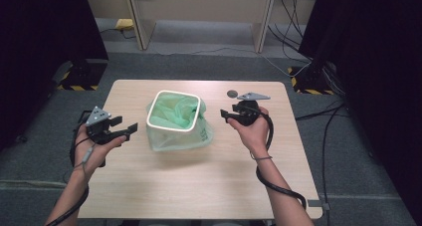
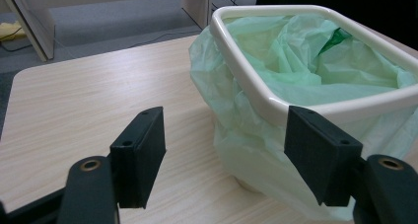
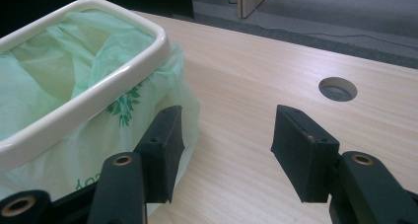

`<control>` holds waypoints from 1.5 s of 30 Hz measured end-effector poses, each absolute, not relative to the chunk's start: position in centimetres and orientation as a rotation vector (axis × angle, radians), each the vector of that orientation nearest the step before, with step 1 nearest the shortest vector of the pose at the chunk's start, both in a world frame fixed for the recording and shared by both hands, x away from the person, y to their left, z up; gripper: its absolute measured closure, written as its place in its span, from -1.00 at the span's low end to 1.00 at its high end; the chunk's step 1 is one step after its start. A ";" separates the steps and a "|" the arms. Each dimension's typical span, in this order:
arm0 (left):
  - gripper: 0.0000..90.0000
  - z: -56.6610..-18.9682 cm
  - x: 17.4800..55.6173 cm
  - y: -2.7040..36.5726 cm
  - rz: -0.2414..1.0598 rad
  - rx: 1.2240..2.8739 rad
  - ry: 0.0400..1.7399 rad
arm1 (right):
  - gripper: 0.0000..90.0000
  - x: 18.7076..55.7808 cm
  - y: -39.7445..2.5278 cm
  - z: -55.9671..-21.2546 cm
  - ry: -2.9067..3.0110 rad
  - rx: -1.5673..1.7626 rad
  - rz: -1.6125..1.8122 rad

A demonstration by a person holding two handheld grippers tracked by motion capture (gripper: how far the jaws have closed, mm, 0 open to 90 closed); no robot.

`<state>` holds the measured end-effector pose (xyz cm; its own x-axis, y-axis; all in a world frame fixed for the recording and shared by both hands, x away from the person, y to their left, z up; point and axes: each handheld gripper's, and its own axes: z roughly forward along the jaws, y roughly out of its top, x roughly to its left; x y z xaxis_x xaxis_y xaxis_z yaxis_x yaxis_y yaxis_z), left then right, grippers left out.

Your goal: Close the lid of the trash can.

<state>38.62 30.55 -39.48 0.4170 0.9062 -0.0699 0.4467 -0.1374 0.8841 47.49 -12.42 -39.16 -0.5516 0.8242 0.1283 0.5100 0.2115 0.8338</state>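
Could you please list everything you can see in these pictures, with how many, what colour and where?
Bin: one, cream rim, middle of the table between the two grippers.
Bag: one, pale green with darker green print, lining the bin and hanging over its outside.
Table: one, light wood top, centre of the high view.
Cable hole: one, round, grey, near the table's far edge.
Cables: several, black and white, on the grey floor behind and to the right.
Yellow thing: one, on the floor at the far left; too small to identify.
Left gripper: one, black, left of the bin, fingers apart, holding nothing.
Right gripper: one, black, right of the bin, fingers apart, holding nothing.
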 end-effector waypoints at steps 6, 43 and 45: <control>-0.30 -39.8 38.2 31.0 0.632 1.755 1.180 | 0.00 47.1 -13.1 -39.4 2.141 1.251 1.267; -0.30 -42.9 35.8 32.2 0.623 1.753 1.205 | 0.00 44.1 -17.8 -41.8 2.070 1.340 1.257; -0.30 -43.1 35.7 32.3 0.620 1.751 1.211 | 0.00 44.0 -17.9 -41.9 2.068 1.341 1.257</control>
<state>35.69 32.25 -43.07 0.3966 0.9143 -0.0822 0.4684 -0.1246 0.8747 43.96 -17.91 -41.86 -0.4770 0.8657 0.1517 0.5333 0.1480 0.8329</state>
